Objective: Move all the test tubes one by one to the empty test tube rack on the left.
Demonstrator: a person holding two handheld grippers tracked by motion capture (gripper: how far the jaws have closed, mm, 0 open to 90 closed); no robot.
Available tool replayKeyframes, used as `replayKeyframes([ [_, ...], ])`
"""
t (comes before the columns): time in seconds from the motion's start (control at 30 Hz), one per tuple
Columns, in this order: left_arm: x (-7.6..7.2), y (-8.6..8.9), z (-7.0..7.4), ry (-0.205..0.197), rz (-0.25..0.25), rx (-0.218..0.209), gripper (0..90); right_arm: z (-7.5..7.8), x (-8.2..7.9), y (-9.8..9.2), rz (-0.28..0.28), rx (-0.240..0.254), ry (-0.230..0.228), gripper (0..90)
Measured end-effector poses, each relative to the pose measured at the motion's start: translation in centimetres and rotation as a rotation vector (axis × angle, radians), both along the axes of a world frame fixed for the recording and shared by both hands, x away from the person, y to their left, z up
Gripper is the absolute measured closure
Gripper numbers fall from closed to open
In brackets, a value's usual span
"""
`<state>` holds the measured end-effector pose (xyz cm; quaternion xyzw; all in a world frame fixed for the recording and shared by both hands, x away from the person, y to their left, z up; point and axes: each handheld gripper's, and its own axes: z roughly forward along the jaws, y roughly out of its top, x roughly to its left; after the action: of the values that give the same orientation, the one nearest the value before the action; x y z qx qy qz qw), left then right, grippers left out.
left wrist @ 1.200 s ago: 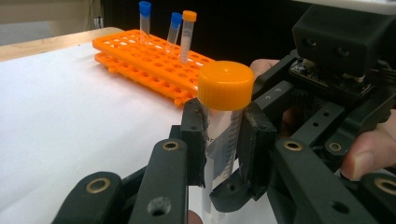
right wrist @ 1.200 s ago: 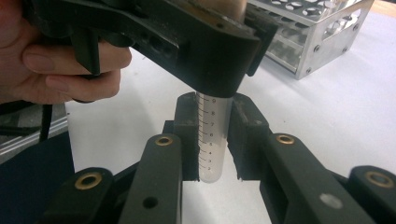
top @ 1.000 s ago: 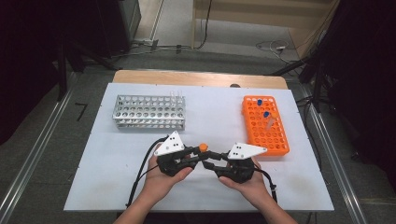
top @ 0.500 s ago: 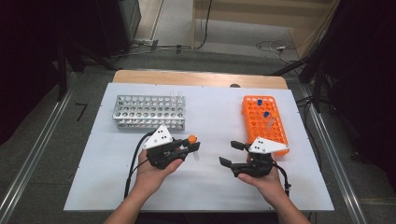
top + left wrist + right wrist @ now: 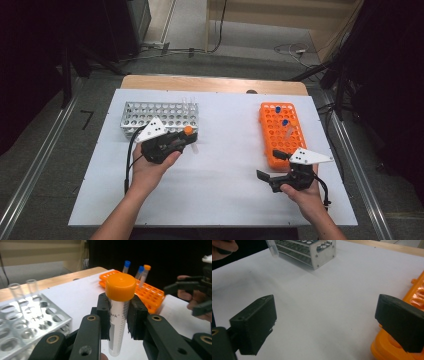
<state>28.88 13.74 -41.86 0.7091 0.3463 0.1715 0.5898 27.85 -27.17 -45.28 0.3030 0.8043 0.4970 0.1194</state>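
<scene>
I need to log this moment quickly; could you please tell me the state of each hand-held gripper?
Left hand-held gripper: closed on the orange-capped tube.
Right hand-held gripper: open, holding nothing.

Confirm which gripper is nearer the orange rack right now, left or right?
Right. The right gripper sits open at the near end of the orange rack. The left gripper, shut on an orange-capped tube, is across the table beside the metal rack.

Grippers split apart from mid-counter. Left gripper [image 5: 187, 140] now up beside the metal rack [image 5: 160, 117], carrying the orange-capped tube [image 5: 119, 312] clamped in its jaws. Right gripper [image 5: 272, 165] now open-jawed at the orange rack's [image 5: 280, 135] near end.
</scene>
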Motion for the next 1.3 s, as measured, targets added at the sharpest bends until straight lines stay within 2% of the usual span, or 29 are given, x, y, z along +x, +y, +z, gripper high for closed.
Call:
replayKeyframes([
  [0.23,1.9,1.3,0.4,0.001,0.058,0.009,74.9,-0.6,-0.1,-2.0,-0.017,-0.018,0.003,0.0],
  [0.47,3.8,2.2,0.7,-0.007,0.098,0.014,74.9,-0.9,0.4,-3.1,-0.035,-0.005,0.014,0.0],
  [0.8,6.5,3.4,1.4,-0.009,0.186,0.009,74.8,-1.0,0.6,-3.4,-0.051,0.005,0.021,0.0],
  [0.97,7.8,3.9,1.5,-0.017,0.229,0.023,74.9,-1.0,0.6,-3.5,-0.051,0.008,0.019,0.0],
  [1.3,10.7,4.4,1.4,-0.001,0.298,0.032,74.9,-1.0,0.6,-3.5,-0.052,0.014,0.021,0.0],
])
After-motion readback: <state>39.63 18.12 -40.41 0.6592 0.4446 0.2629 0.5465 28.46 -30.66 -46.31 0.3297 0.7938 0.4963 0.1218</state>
